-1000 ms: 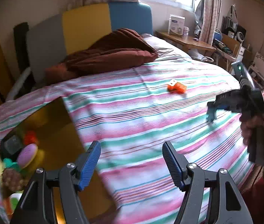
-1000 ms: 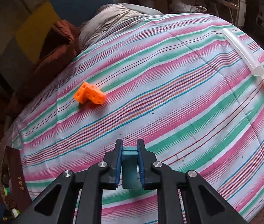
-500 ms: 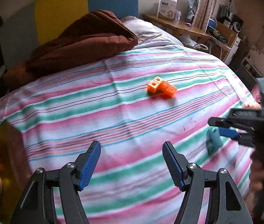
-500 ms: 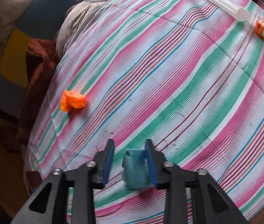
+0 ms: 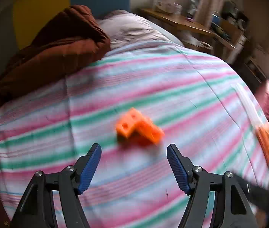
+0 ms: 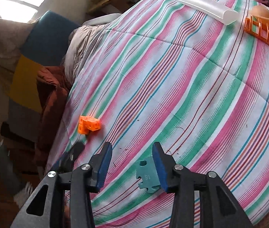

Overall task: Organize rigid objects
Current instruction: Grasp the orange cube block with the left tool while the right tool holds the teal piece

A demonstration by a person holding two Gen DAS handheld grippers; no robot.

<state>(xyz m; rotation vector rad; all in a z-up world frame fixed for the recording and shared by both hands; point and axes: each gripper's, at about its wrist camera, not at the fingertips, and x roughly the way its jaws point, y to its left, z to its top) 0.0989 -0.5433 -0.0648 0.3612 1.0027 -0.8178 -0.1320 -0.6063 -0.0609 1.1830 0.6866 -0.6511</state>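
The striped bedcover (image 6: 172, 87) takes most of both views and is mostly bare in the middle; its edge drops away at the left side of the right wrist view, next to the brown blanket (image 5: 58, 53).

The left gripper (image 5: 133, 166) is low in the frame and tilts down toward the cover. Its jaws have just been opening, stand wide apart and hold nothing. The orange block piece (image 5: 139, 129) lies just above the gap between the fingertips, blurred, with its long axis going from upper left to lower right.

The right gripper (image 6: 132, 163) also points down at the cover. Its jaws have just been opening. The teal flat piece (image 6: 145, 176) lies on the cover between them, close to the right pad (image 6: 159, 169); I cannot tell if it touches.

In the upper right of the right wrist view, a clear tube (image 6: 204, 7) and an orange rack (image 6: 263, 32) lie near the far edge.
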